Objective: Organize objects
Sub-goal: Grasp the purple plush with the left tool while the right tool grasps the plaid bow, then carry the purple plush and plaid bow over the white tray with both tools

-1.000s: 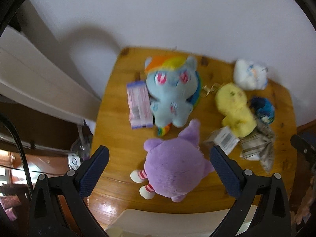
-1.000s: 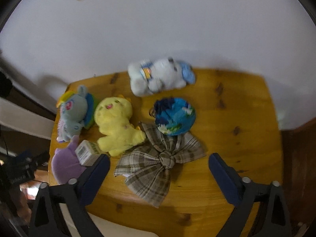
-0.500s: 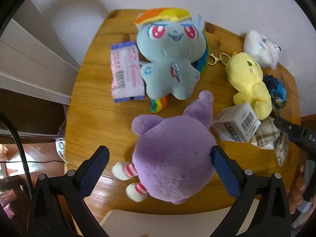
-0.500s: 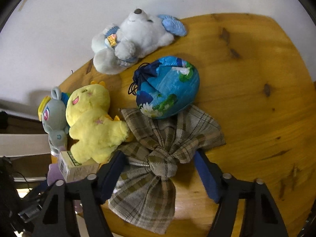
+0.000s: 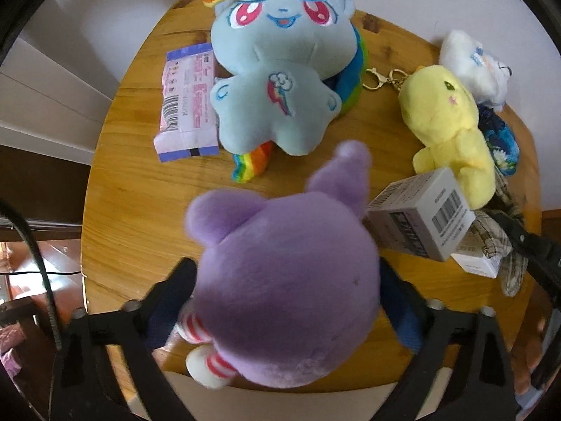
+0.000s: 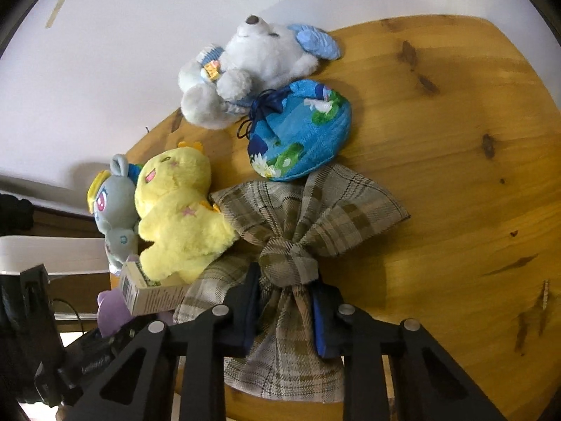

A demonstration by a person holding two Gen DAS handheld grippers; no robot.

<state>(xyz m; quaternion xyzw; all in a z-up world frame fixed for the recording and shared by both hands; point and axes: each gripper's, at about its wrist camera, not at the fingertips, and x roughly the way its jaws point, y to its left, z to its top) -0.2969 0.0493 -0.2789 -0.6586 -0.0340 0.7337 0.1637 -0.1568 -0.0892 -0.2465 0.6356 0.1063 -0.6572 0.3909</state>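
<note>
On the wooden table, the left gripper is clenched on the purple plush, whose round body fills the gap between the two fingers. Beyond the purple plush lies the blue pony plush, with a pink packet touching the pony's side and a grey box just beside the purple plush. The right gripper grasps the plaid bow just below its knot. A yellow plush touches the bow, as does a blue pouch.
</note>
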